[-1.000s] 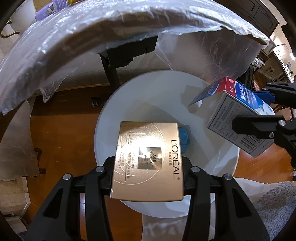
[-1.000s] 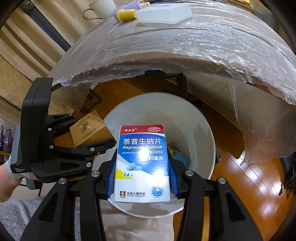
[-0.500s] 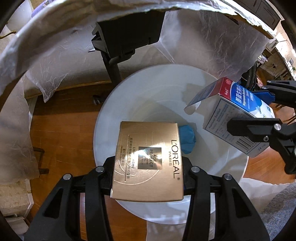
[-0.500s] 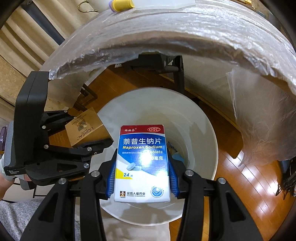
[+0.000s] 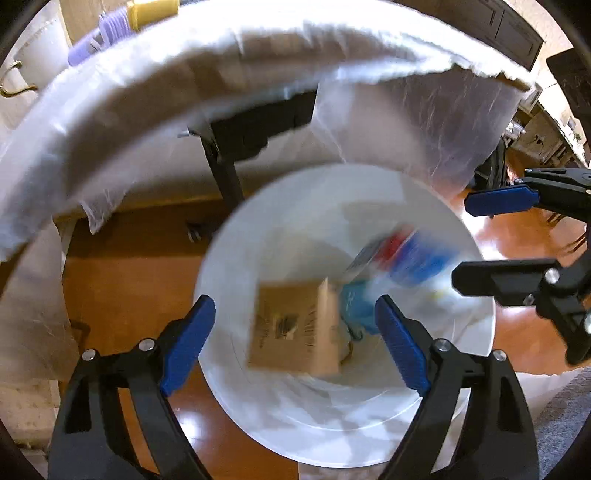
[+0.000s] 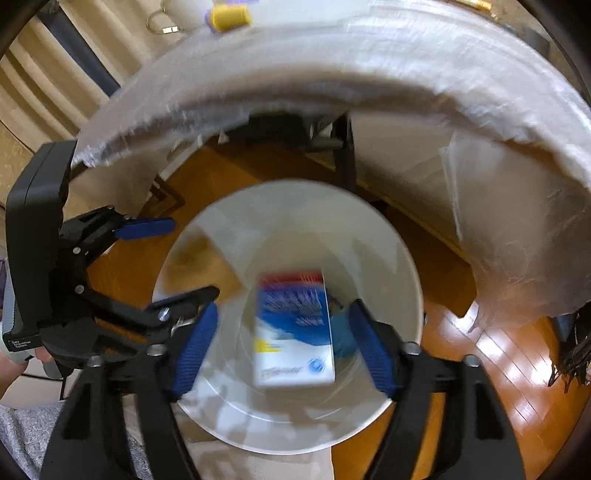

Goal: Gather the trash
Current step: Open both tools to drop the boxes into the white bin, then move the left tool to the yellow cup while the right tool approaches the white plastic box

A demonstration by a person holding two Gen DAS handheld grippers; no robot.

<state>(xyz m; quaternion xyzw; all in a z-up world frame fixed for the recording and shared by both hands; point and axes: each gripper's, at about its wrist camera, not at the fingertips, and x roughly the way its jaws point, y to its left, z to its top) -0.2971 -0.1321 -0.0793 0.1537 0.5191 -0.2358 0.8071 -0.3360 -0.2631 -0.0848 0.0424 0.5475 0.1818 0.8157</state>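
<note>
Both grippers agape, 2 boxes inside white bin (image 5: 258,406)

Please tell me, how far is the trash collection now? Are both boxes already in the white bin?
Nearly done for these two. Both grippers, left and right, are open and empty. The gold carton and the blue-and-white medicine box appear blurred inside the white bin, beside a blue scrap. Left: the yellow-capped item on the table.

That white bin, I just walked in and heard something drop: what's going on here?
A person holding two grippers is collecting trash. Both the left gripper and right gripper are open above the white bin. A gold box and a blue and white medicine box, both blurred, are inside its mouth, held by nothing.
</note>
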